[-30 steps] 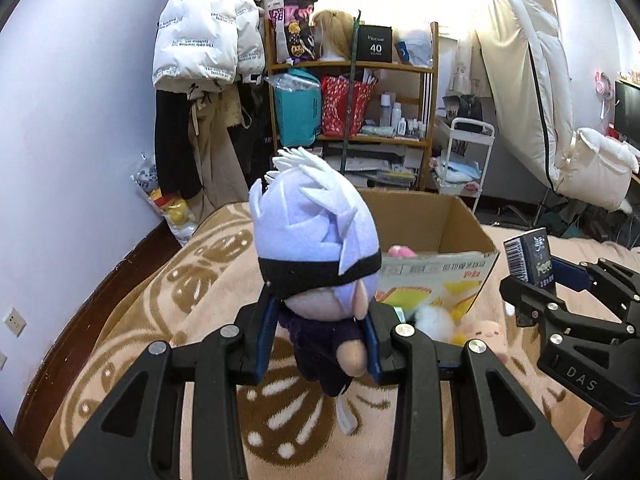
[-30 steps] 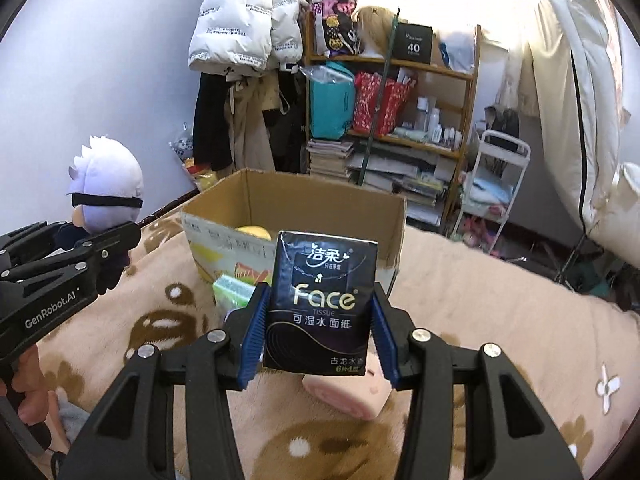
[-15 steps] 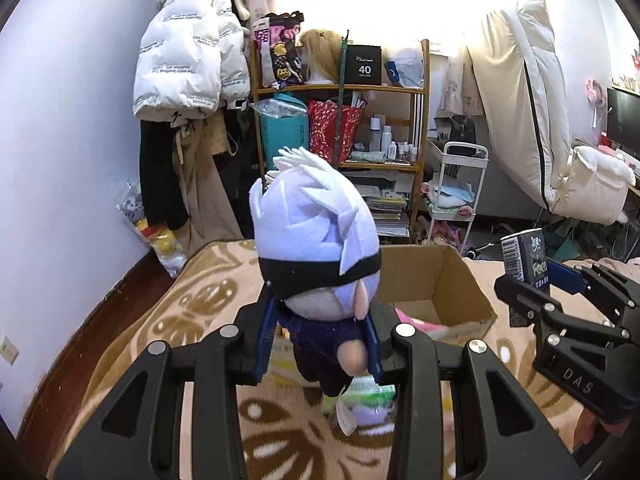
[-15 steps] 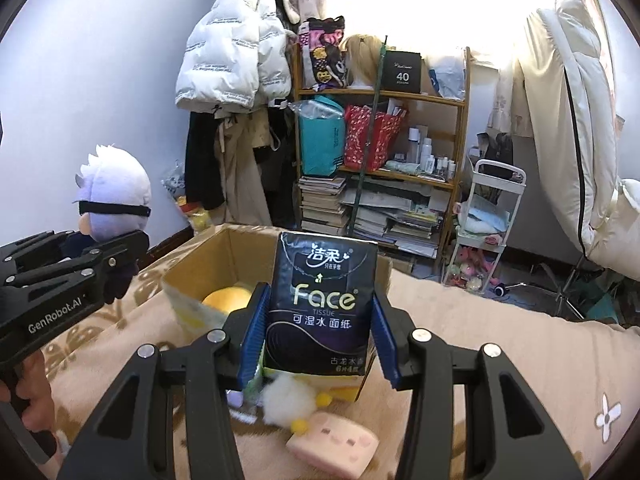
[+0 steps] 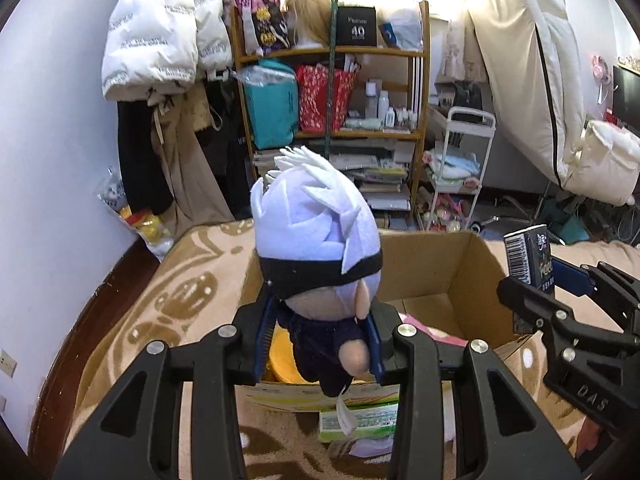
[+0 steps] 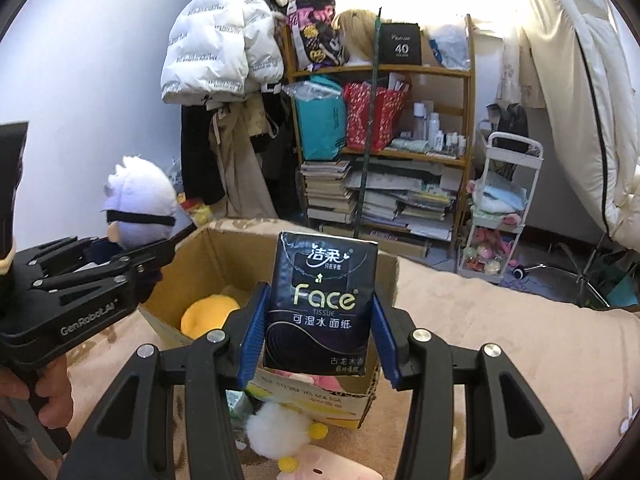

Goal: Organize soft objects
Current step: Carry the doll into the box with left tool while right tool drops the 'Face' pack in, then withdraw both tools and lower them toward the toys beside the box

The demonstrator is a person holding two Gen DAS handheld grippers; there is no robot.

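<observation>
My left gripper (image 5: pixel 320 344) is shut on a white-haired plush doll (image 5: pixel 316 240) with a black blindfold and holds it above the near edge of an open cardboard box (image 5: pixel 472 264). My right gripper (image 6: pixel 320 336) is shut on a dark "Face" tissue pack (image 6: pixel 320 304) and holds it over the same box (image 6: pixel 208 256). A yellow plush (image 6: pixel 208 312) and a pink soft item (image 5: pixel 424 330) lie inside the box. The doll (image 6: pixel 140 208) and left gripper (image 6: pixel 132 260) show at the left of the right wrist view; the tissue pack (image 5: pixel 528 260) and right gripper (image 5: pixel 536 288) show at the right of the left wrist view.
The box stands on a beige patterned blanket (image 5: pixel 160 312). A white fluffy duck toy (image 6: pixel 280 428), a pink block toy (image 6: pixel 340 464) and a green pack (image 5: pixel 360 420) lie in front of the box. A cluttered wooden shelf (image 5: pixel 332 120), hanging coats (image 5: pixel 160 40) and a white cart (image 5: pixel 460 168) stand behind.
Both grippers have risen and moved forward with their loads, from low in front of the box to above its opening. The box interior now shows from above.
</observation>
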